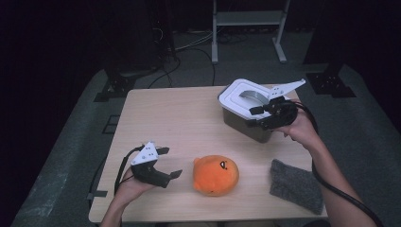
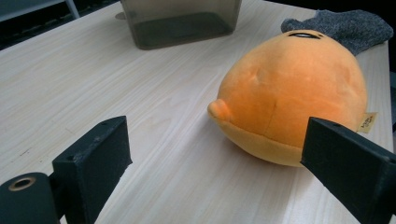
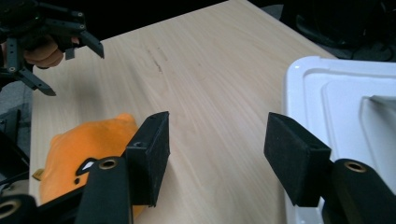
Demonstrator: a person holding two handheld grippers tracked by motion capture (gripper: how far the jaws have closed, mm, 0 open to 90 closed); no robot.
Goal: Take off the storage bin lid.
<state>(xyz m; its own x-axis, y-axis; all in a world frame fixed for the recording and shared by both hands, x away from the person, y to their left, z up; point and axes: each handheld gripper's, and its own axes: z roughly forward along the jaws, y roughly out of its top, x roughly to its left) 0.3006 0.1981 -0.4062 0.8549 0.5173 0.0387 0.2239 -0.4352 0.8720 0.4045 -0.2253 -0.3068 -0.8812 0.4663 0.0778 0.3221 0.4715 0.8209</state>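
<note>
Two grippers are at work here, and both have their jaws spread wide with nothing in them. The left gripper sits low by the table, and the orange plush toy lies just past its fingertips, a little to one side. In the left gripper view, one finger has bare wood in front of it, and the other finger is already next to the toy's round side, but I cannot tell if they touch.

The right gripper hangs over the near edge of the box, right by its white lid. Its fingers are apart from the lid and grip nothing.

The step in hand looks like picking up the toy. To do it well, the left gripper should slide sideways first so the toy sits in the middle between both fingers. Then it should close softly around the fat part, since the toy is squishy and may roll or slip out.

The toy is wider than it is tall. Its long way runs about side to side across the table. Its face looks up and toward the grey cloth, away from the left gripper. Its little nub pokes out toward the open space between the left fingers.
</note>
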